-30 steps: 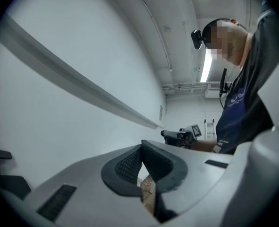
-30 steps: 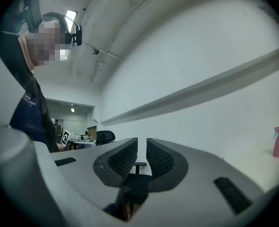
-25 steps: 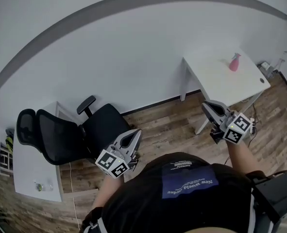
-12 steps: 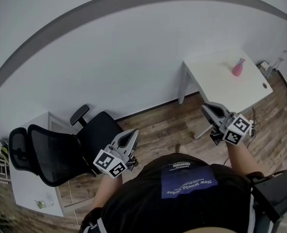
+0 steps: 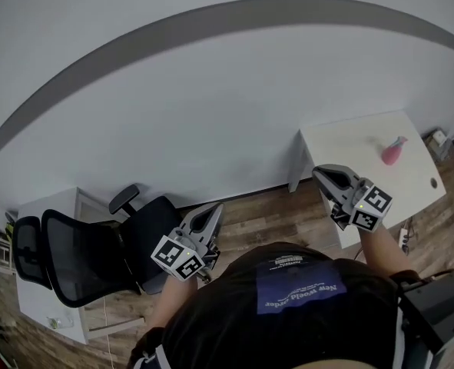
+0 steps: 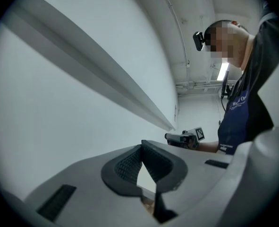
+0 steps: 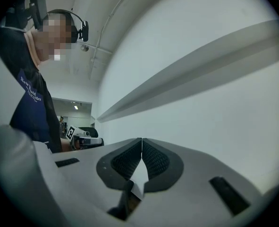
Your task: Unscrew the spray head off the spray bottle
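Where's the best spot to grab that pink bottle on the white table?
Probably its rounded lower body, from the side: the pink spray bottle seems to stand upright on the white table, narrowing toward the top, which should stay free for unscrewing.

**Person.** Black top (image 5: 211,321) with a navy front panel (image 5: 298,286) bearing white lettering. Black head-mounted camera (image 6: 198,40) on a black headband.

**Left claw (image 5: 213,209), right claw (image 5: 319,172).** Light grey moulded shells that taper to a point. Black ribbed pads (image 6: 127,164) sit in rounded black surrounds, and narrow black slots are set into the shells. Each claw carries a white cube (image 5: 177,258) printed with black square markers.
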A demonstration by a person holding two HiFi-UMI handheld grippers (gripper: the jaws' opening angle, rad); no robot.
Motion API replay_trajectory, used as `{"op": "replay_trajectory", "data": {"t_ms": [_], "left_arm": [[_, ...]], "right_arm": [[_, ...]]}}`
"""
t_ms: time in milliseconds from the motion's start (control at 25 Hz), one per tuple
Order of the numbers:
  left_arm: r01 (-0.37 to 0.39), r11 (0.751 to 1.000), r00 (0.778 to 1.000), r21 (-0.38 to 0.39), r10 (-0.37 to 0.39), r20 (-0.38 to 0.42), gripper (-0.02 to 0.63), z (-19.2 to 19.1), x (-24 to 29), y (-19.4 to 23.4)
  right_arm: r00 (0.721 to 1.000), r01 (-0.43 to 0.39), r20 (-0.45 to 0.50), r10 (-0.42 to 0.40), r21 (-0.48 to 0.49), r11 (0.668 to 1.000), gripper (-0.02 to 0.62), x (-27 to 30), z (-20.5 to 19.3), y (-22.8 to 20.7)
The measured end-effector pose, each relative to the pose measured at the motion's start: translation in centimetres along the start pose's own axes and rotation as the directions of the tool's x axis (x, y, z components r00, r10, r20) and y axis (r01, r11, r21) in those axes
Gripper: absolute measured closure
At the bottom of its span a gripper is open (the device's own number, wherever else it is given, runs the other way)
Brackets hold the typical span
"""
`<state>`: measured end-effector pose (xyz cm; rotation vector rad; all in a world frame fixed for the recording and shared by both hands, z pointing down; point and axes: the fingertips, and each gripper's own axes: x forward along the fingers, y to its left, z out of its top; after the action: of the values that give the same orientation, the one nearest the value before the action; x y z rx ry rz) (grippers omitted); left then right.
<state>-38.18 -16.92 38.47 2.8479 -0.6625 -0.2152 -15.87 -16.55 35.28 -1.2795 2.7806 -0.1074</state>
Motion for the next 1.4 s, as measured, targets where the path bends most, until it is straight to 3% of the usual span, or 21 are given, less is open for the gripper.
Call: {"op": "replay_trajectory", "data": {"t_ms": [280,560,680,880,1200,1320,1400], "left_arm": [[0.005,1.000,1.000,0.003,-0.005,-0.030,0.618,-0.6,8.2,0.9],[0.034,0.999,0.997,0.026,-0.032,-0.064,0.618,-0.4,11.8,3.3],[0.076,0.997,0.996,0.015,-0.075,-0.056,0.618,-0.4,13.2,5.5],[0.214,0.976,0.975,-0.034,-0.216,-0.046,0.618,1.3,16.3,9.9],[0.448,0.894,0.889,-0.013,-0.447,-0.102,0.618,5.1,20.2,15.3],[0.528,0.849,0.841,-0.034,-0.528,-0.119,0.618,6.0,21.3,15.8],[0.587,0.808,0.796,-0.060,-0.589,-0.140,0.618,5.7,22.0,16.0]], "right_arm": [[0.999,-0.054,-0.004,0.054,-0.001,0.999,0.600,1.1,0.0,-7.3],[0.999,-0.031,-0.024,0.031,0.018,0.999,0.601,2.1,-1.2,-11.3],[1.000,0.012,-0.022,-0.011,0.021,1.000,0.601,3.3,-1.6,-12.7],[0.993,0.114,-0.023,-0.114,-0.001,0.993,0.600,6.4,-0.9,-14.7],[0.950,0.312,0.022,-0.311,-0.004,0.950,0.600,10.6,1.9,-17.1],[0.916,0.398,0.051,-0.397,-0.003,0.917,0.600,10.6,2.8,-17.3],[0.885,0.462,0.060,-0.461,0.002,0.887,0.600,10.0,2.8,-17.5]]}}
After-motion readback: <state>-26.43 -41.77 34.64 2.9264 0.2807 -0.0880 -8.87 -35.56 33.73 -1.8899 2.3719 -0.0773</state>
